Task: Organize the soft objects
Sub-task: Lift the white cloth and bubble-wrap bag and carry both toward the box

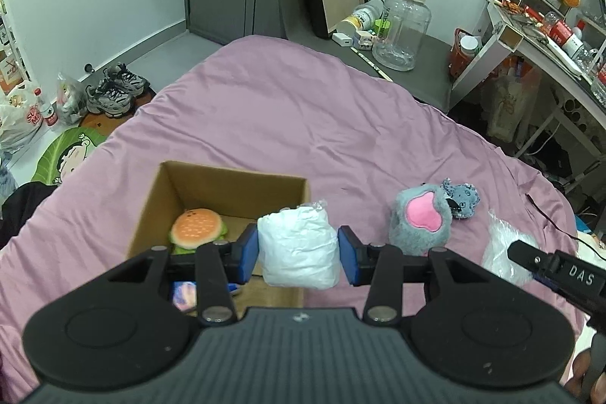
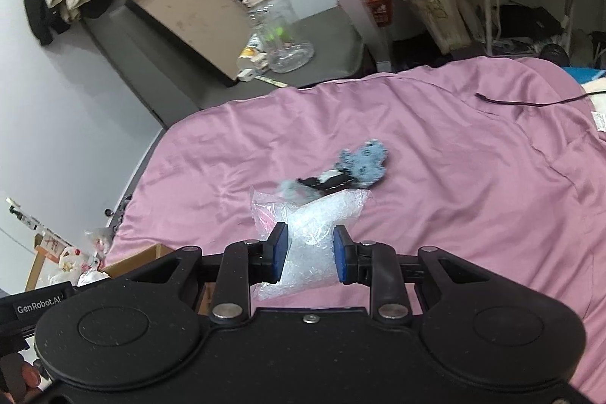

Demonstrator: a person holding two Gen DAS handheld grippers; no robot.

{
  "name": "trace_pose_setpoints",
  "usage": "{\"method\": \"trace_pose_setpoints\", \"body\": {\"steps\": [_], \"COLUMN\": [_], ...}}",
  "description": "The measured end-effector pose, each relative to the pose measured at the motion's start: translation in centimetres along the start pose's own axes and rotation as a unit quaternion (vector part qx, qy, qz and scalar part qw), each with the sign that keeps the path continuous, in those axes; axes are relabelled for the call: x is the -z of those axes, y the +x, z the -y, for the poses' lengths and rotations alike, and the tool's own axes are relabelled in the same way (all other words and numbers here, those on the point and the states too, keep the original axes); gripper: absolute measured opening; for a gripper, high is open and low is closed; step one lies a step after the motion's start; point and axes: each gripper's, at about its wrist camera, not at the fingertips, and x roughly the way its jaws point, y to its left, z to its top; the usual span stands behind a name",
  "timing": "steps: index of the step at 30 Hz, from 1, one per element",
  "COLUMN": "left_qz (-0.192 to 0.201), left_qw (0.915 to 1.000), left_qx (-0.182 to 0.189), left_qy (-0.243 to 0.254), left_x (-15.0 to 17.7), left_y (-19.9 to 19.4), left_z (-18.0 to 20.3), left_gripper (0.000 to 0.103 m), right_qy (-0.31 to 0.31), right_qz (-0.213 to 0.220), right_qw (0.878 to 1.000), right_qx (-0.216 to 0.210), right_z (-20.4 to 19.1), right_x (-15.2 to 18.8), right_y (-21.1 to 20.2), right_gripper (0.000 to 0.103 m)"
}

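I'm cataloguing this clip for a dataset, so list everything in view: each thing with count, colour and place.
bed cover: one, pink, under everything
cardboard box: one, brown, on the bed, open
burger toy: one, orange and green, inside the box
white bundle: one, white, in the left gripper
plush paw: one, grey and pink, on the bed
small plush: one, blue-grey, beside the paw
clear bag: one, transparent, in the right gripper
water jug: one, clear, past the bed
sneakers: one pair, grey, on the floor
left gripper: black, blue pads
right gripper: black, blue pads

Plush toys (image 1: 421, 222): 3 (1 boxed)
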Motion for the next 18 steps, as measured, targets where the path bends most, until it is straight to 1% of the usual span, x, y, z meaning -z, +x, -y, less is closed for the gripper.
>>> {"method": "trace_pose_setpoints", "body": {"steps": [3,5,8,18], "left_qz": [0.008,0.007,0.010,-0.001], "left_qw": [0.9999,0.9998,0.9995,0.9993], "left_qx": [0.004,0.007,0.003,0.026], "left_qy": [0.015,0.018,0.029,0.026], "left_x": [-0.1,-0.2,-0.2,-0.8], "left_y": [-0.7,-1.0,-1.4,-0.4], "left_z": [-1.4,-2.6,-3.8,-7.1], "left_gripper": [0.044,0.044,0.044,0.044], "right_qy": [-0.015,-0.025,-0.039,-0.079], "right_qz": [-0.001,0.001,0.006,0.008], "right_qw": [1.000,1.000,0.999,0.997], "right_qx": [-0.003,-0.009,-0.015,-0.023], "right_z": [-1.5,-2.6,-4.3,-8.1], "right_x": [0.4,0.6,0.9,1.7], "right_y": [-0.2,-0.5,-0.8,-0.5], "right_gripper": [0.025,0.025,0.025,0.025]}}
